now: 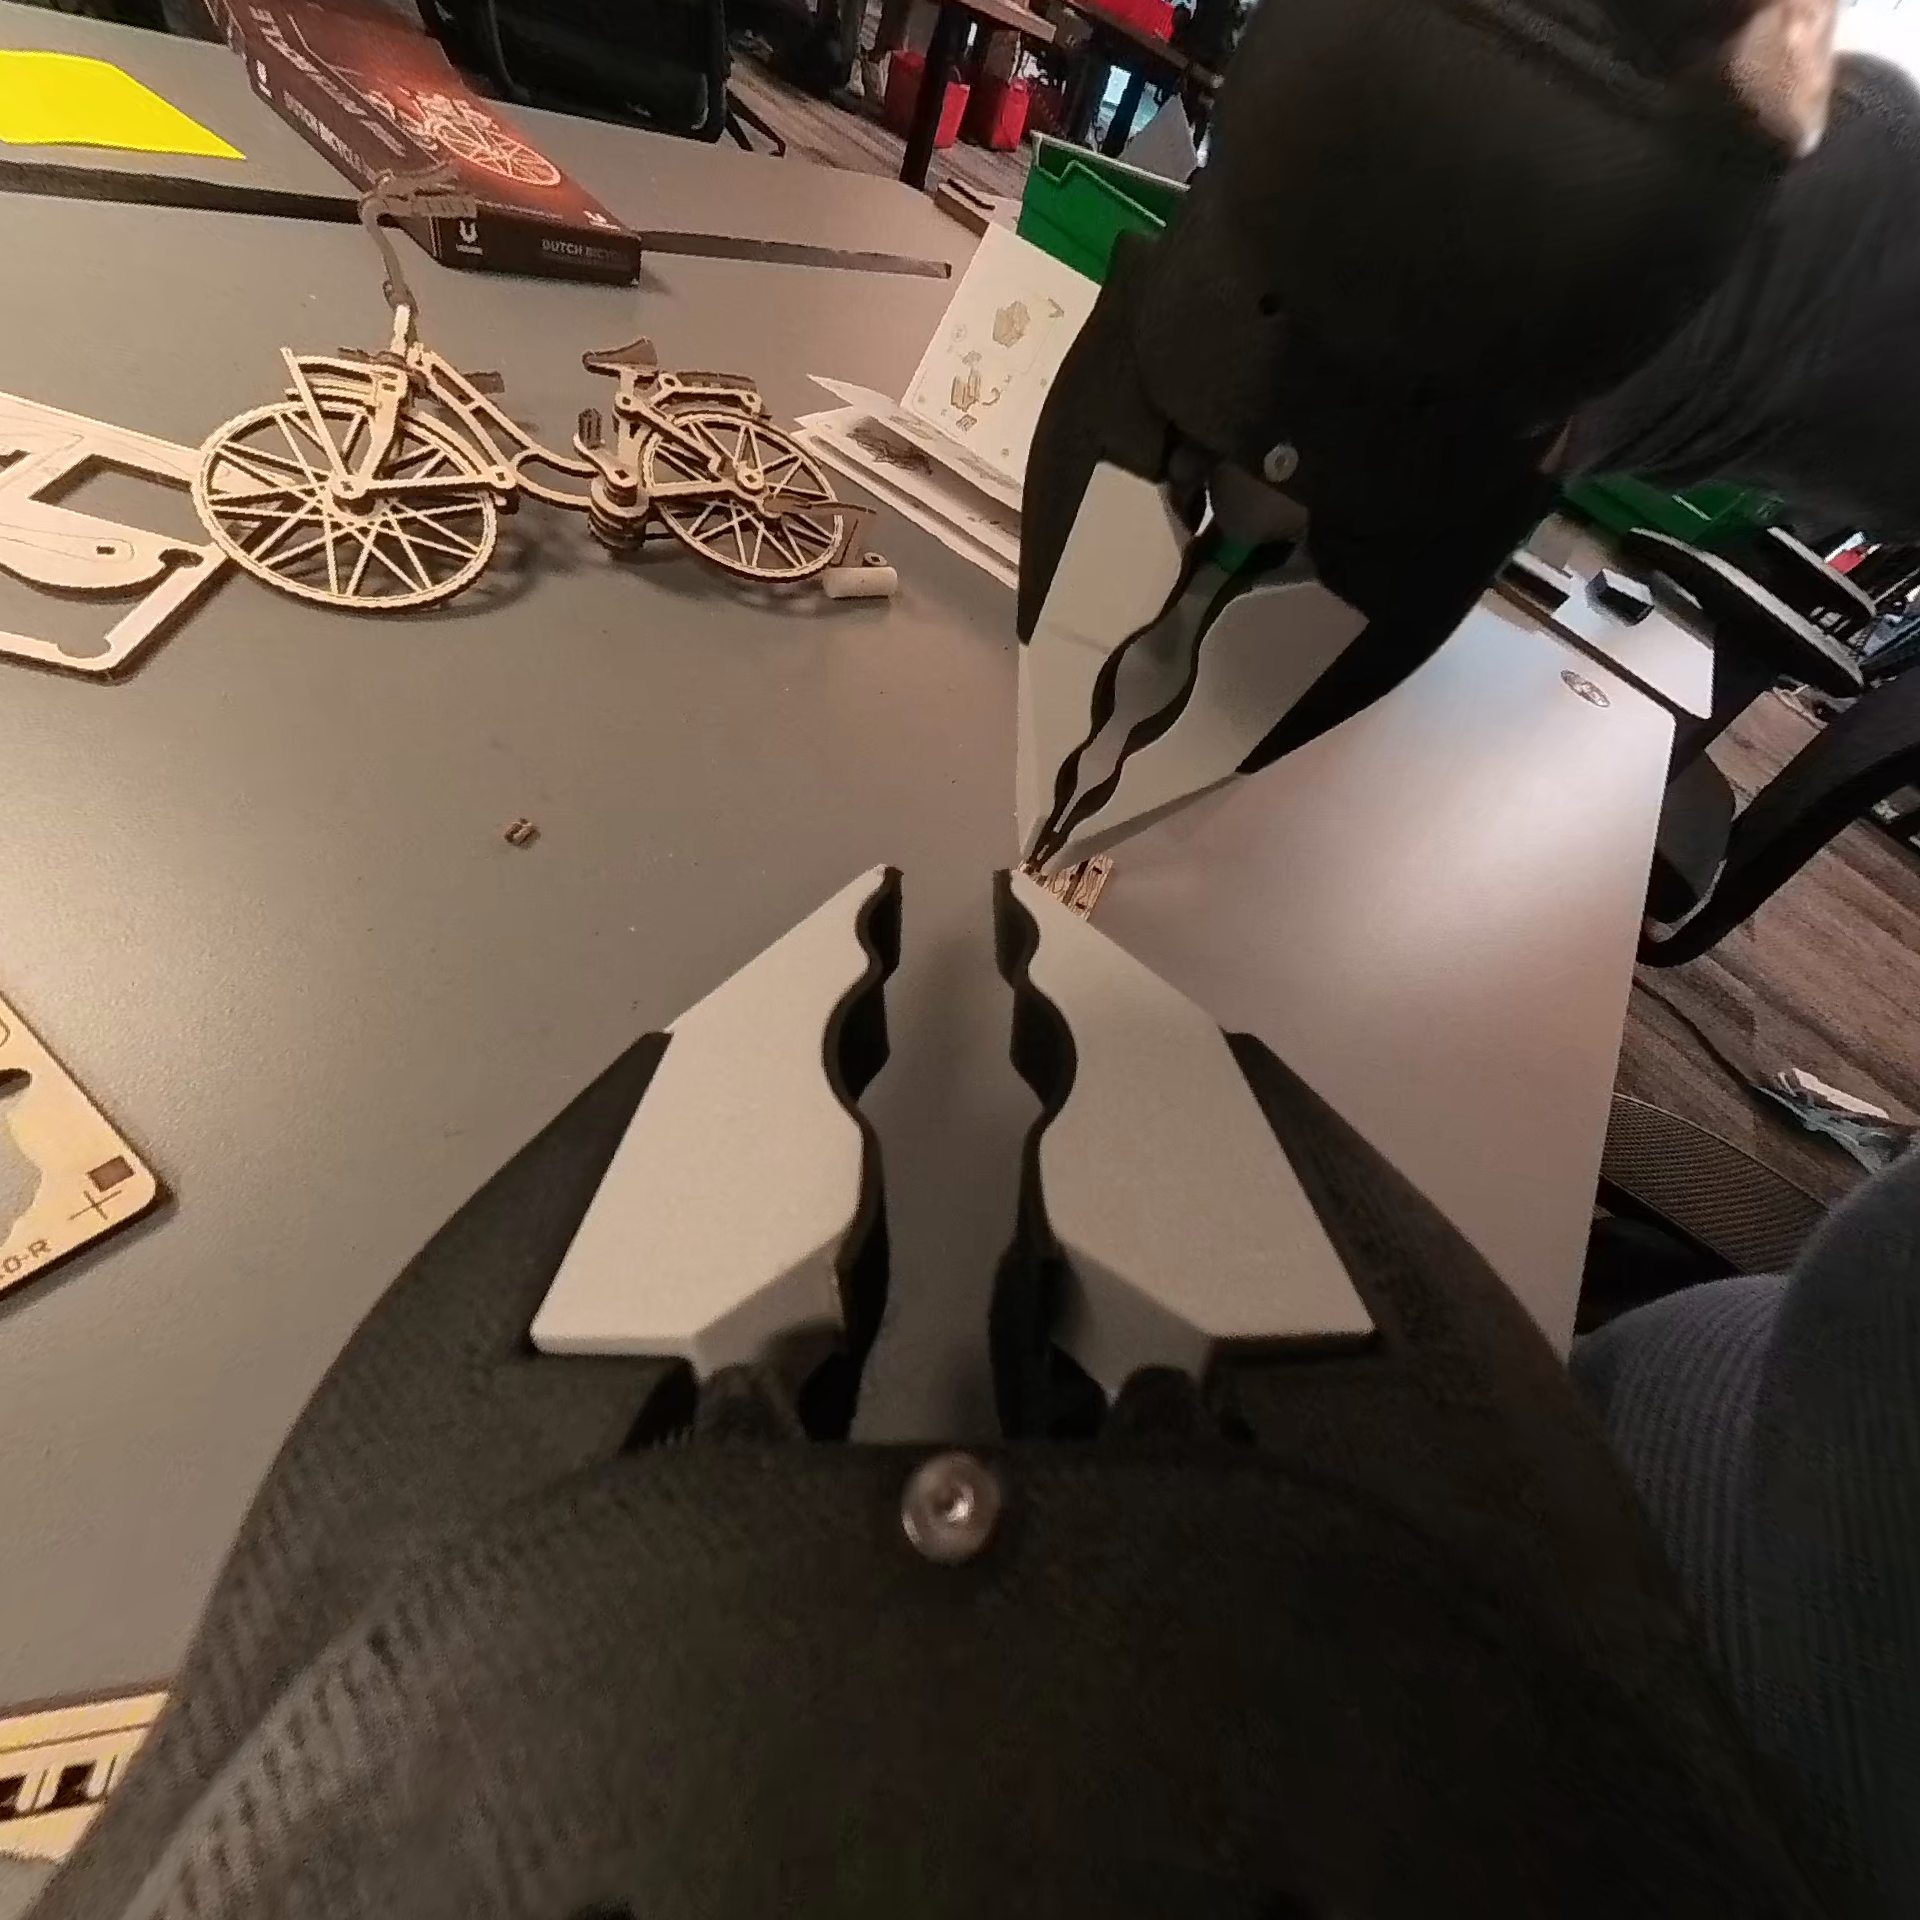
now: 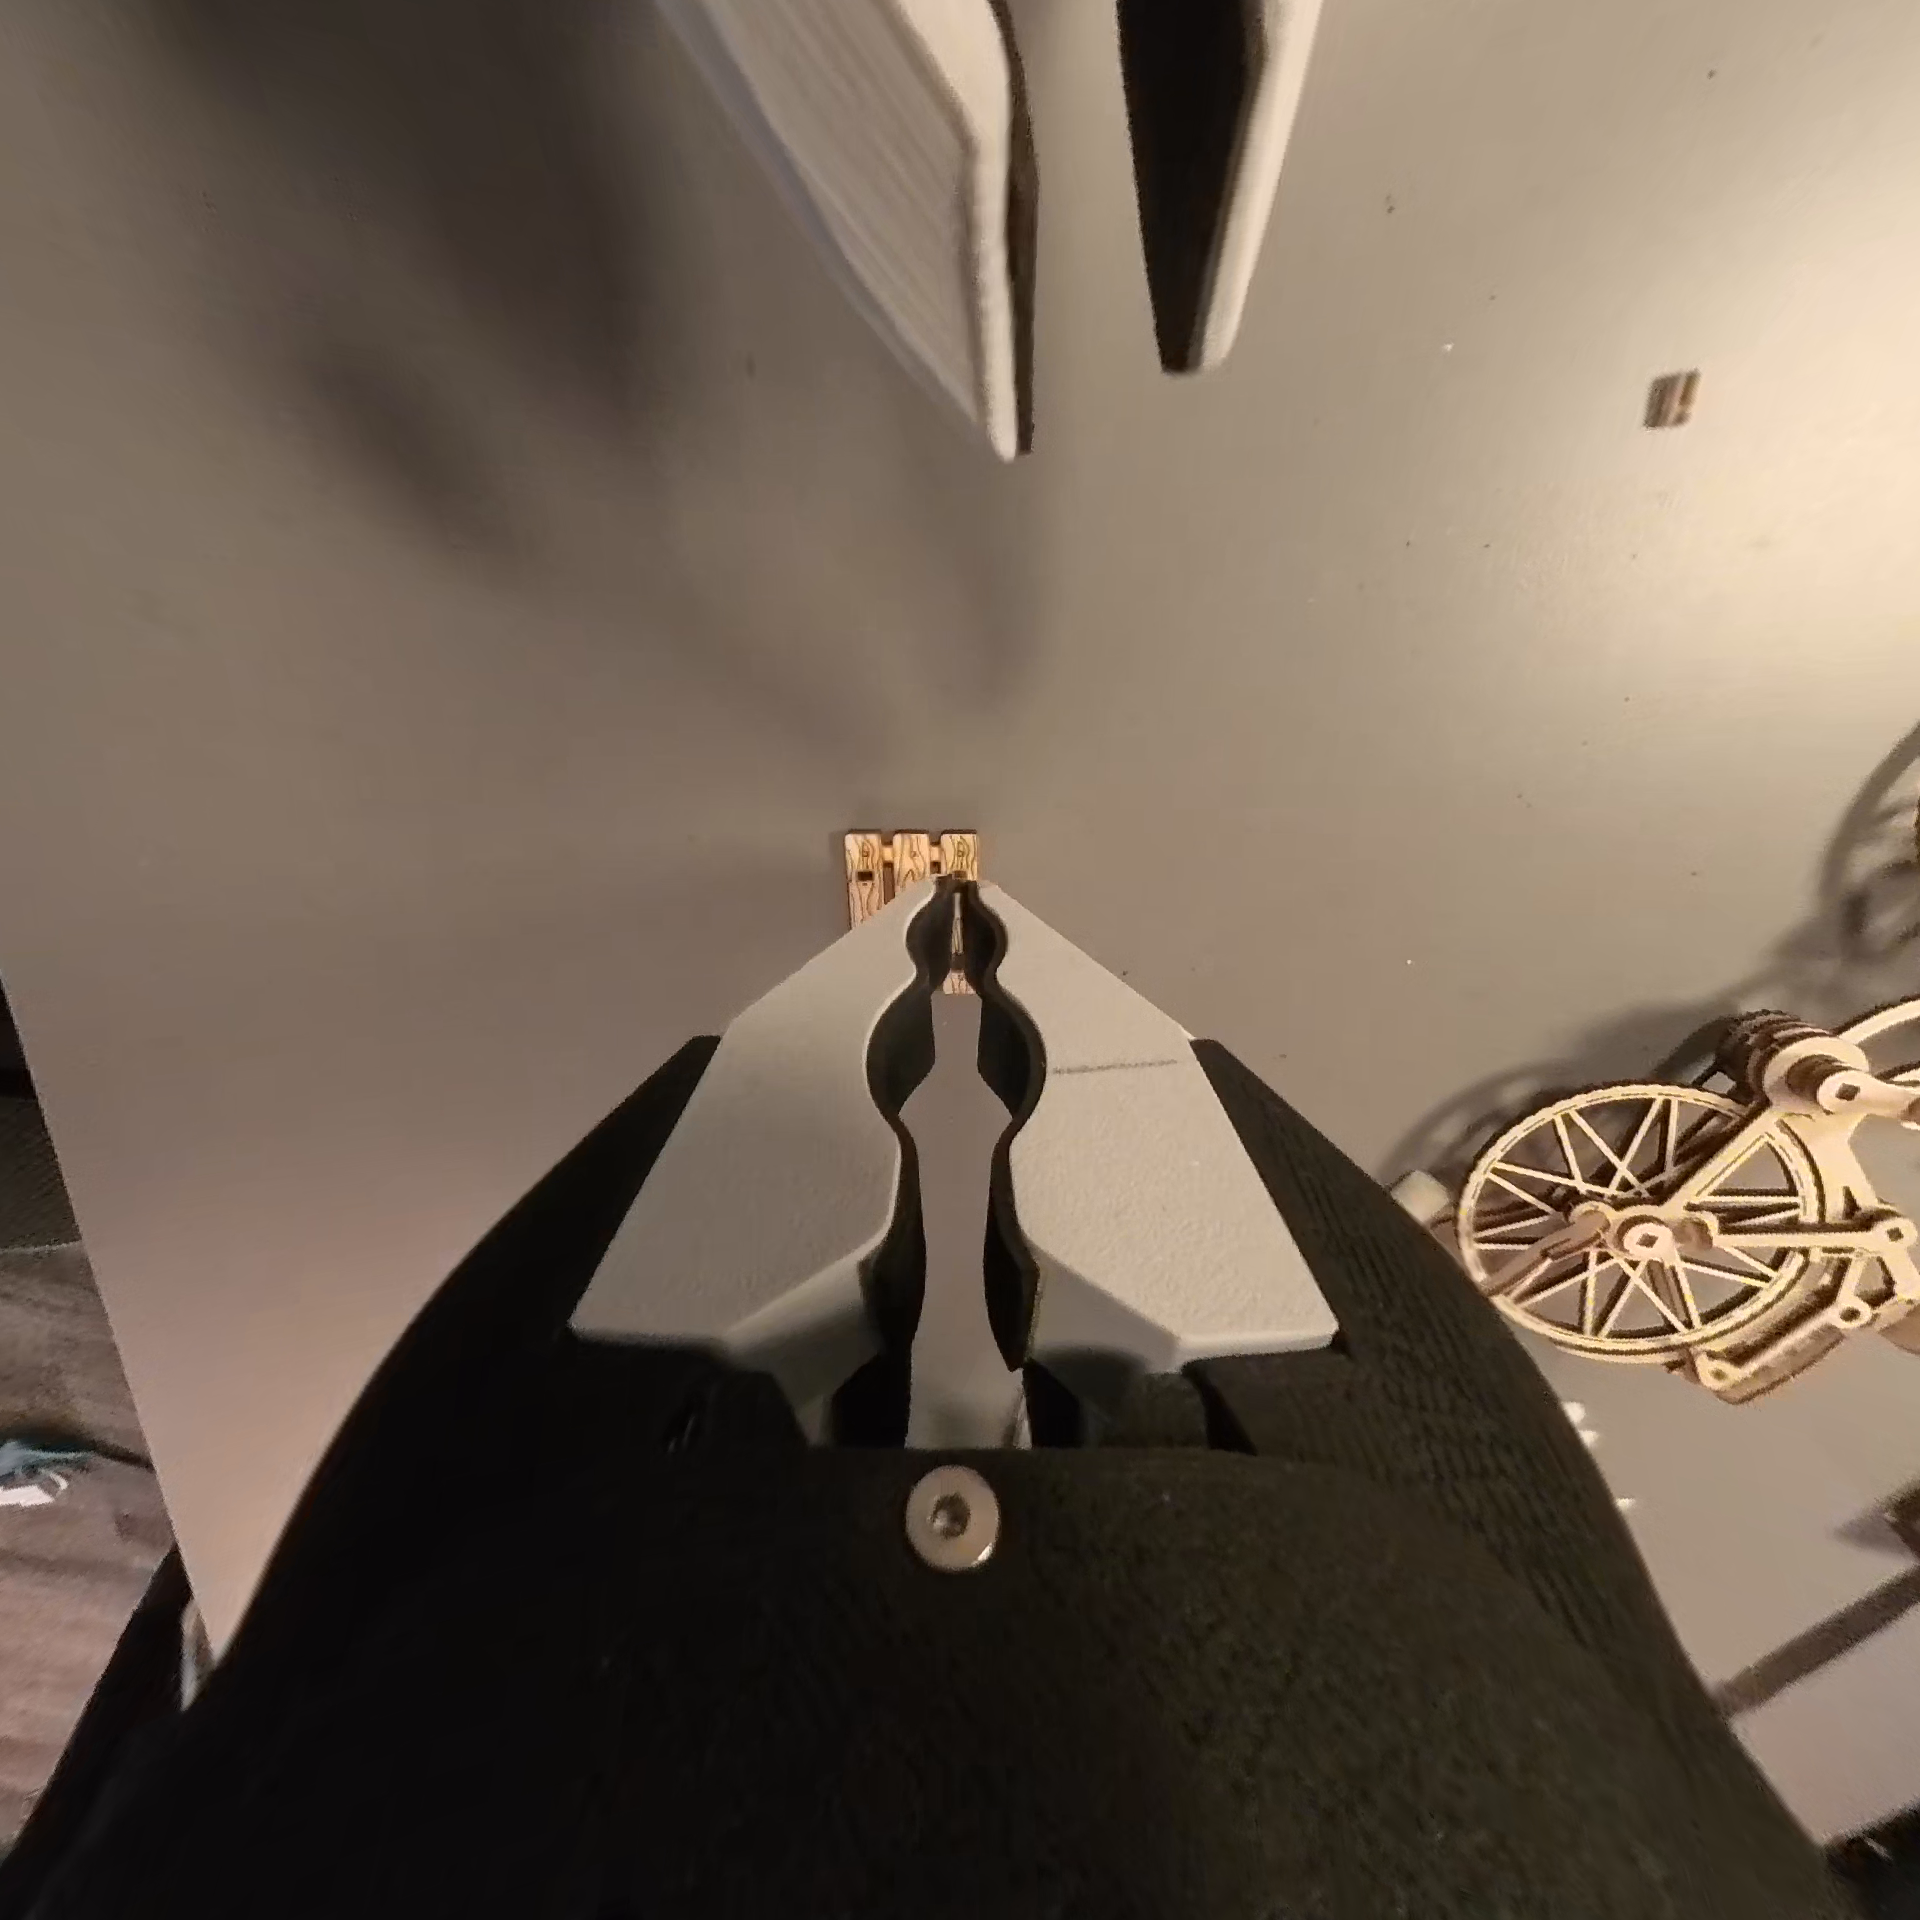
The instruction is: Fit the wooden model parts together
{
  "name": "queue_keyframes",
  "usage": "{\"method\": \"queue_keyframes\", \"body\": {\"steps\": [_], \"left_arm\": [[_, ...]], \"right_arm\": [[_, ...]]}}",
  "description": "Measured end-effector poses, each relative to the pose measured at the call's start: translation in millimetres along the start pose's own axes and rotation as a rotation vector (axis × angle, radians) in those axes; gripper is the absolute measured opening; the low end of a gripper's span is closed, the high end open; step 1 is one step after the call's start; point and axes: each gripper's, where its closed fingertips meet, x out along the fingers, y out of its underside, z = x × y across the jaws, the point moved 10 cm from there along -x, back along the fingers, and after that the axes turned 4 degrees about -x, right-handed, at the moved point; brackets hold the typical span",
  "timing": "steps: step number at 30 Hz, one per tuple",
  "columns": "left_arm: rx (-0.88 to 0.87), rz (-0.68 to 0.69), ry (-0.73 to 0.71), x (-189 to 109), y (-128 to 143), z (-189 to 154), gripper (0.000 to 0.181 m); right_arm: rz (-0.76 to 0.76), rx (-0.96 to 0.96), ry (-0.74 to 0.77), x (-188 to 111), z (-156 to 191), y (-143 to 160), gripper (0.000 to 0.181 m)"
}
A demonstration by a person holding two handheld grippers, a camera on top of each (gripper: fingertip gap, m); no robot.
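Note:
A small light wooden part (image 2: 910,860) with engraved marks lies on the grey table (image 2: 416,727), near its right edge. My right gripper (image 2: 961,885) is shut on it, with a thin strip of the wood showing between the fingertips. In the left wrist view the right gripper (image 1: 1051,857) comes down from the upper right onto the part (image 1: 1086,885). My left gripper (image 1: 948,883) is open and empty, its tips just left of the part and close to the right gripper. The left gripper also shows at the top of the right wrist view (image 2: 1096,405).
A built wooden bicycle model (image 1: 520,478) lies on the table (image 1: 520,987), with a white cylinder (image 1: 862,582) by its rear wheel. A dark box (image 1: 436,156), an instruction booklet (image 1: 977,364), cut wooden sheets (image 1: 62,540) and a tiny loose piece (image 1: 517,831) lie around. The table edge (image 1: 1600,1039) is to the right. Across from one pair of fingers to the other is roughly 8 cm.

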Motion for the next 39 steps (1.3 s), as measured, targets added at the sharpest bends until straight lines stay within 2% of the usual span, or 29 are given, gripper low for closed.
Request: {"method": "queue_keyframes", "body": {"steps": [14, 20, 24, 28, 30, 35, 39], "left_arm": [[-0.001, -0.014, 0.003, -1, 0, 0, 0.015], [-0.004, -0.036, 0.005, -3, -1, 1, 0.015], [0.006, -0.063, 0.031, -4, -2, -2, 0.023], [-0.034, -0.019, 0.126, 8, -2, -8, 0.039], [-0.033, 0.046, 0.111, 18, 0, -11, 0.043], [-0.023, 0.113, 0.103, 36, 0, -19, 0.041], [0.012, 0.075, 0.08, 41, -1, -25, 0.024]], "right_arm": [[0.108, -0.032, -0.014, 2, -1, -12, 0.0], [0.037, 0.028, 0.003, 2, 0, -5, 0.0], [-0.12, 0.121, 0.045, 2, 5, 7, 0.0], [-0.318, 0.118, 0.215, -3, 19, 15, 0.0], [-0.407, 0.096, 0.33, -9, 26, 16, 0.0], [-0.533, -0.026, 0.601, -20, 39, 15, 0.0], [-0.59, -0.094, 0.724, -23, 45, 15, 0.0]]}}
